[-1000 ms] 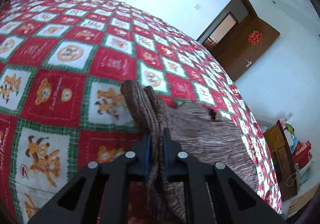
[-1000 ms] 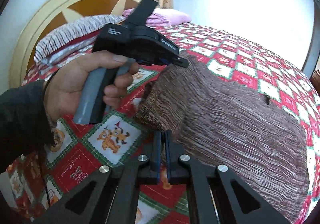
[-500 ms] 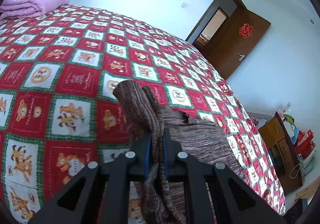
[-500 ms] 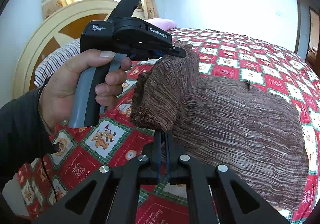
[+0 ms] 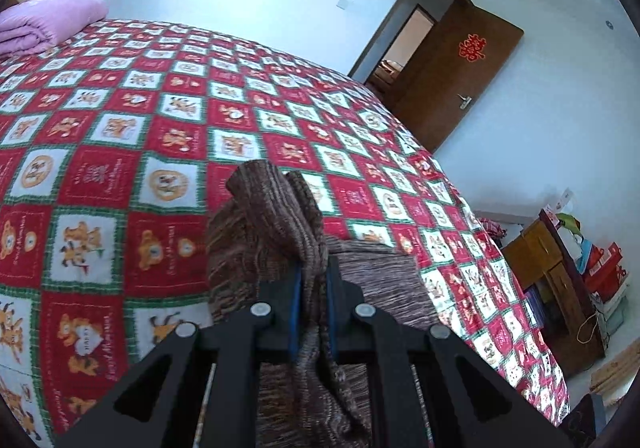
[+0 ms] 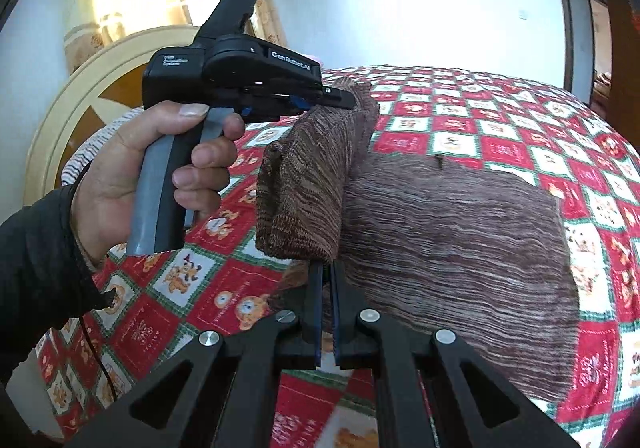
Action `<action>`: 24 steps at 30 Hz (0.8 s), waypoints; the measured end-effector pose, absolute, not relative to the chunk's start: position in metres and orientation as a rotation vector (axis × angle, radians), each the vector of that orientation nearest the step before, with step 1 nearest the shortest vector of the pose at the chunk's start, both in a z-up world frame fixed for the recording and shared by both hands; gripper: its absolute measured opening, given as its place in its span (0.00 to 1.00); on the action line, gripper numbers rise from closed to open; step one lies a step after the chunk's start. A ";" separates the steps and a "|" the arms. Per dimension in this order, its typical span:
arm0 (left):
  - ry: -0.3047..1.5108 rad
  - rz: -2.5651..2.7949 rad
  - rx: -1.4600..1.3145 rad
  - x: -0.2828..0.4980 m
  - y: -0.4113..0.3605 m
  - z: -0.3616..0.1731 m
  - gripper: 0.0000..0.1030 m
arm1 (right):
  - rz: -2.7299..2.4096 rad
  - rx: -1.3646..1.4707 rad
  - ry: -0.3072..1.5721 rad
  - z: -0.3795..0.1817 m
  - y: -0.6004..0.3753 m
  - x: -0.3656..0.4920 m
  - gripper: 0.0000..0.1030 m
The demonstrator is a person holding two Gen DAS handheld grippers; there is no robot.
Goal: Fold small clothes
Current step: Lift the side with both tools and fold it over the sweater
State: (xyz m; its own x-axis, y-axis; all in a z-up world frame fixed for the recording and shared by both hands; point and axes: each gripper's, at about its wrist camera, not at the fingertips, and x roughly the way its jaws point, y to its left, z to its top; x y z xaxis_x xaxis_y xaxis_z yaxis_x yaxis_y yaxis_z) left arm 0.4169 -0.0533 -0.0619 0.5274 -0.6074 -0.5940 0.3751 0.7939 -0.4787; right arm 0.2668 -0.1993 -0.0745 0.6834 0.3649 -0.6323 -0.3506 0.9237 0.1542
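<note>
The brown knit garment [image 6: 460,240] lies on the bed's red patchwork quilt [image 5: 120,152], one edge lifted. The left claw [image 5: 311,280] and right claw [image 6: 326,280] are each clenched on that raised edge. The left tool reads "GenRobot.AI" and "Data Acquisition System".

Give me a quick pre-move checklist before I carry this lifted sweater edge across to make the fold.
1. Left gripper jaws clamped on the brown sweater: ok.
2. Right gripper jaws clamped on the sweater edge: ok.
3. Lifted edge raised off the quilt: ok.
4. Rest of the sweater lying flat: ok.
5. Landing area on the sweater free of objects: ok.
6. Both held corners level with each other: cannot tell.
</note>
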 end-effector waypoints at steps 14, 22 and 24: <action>0.834 -0.690 -0.280 0.414 -0.128 -0.051 0.10 | 0.307 0.078 0.702 -0.070 -0.270 0.251 0.03; 0.865 -0.734 -0.229 0.412 -0.174 -0.061 0.10 | 0.279 0.138 0.741 -0.083 -0.304 0.245 0.03; 0.874 -0.741 -0.209 0.411 -0.187 -0.065 0.10 | 0.271 0.161 0.747 -0.087 -0.314 0.243 0.03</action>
State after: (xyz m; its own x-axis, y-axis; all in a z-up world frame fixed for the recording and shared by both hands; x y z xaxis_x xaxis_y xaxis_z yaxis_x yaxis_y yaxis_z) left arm 0.4115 -0.1866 -0.0649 0.4147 -0.6660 -0.6201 0.5033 0.7356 -0.4534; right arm 0.2426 -0.3141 -0.0866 0.7012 0.2990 -0.6473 -0.1855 0.9531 0.2393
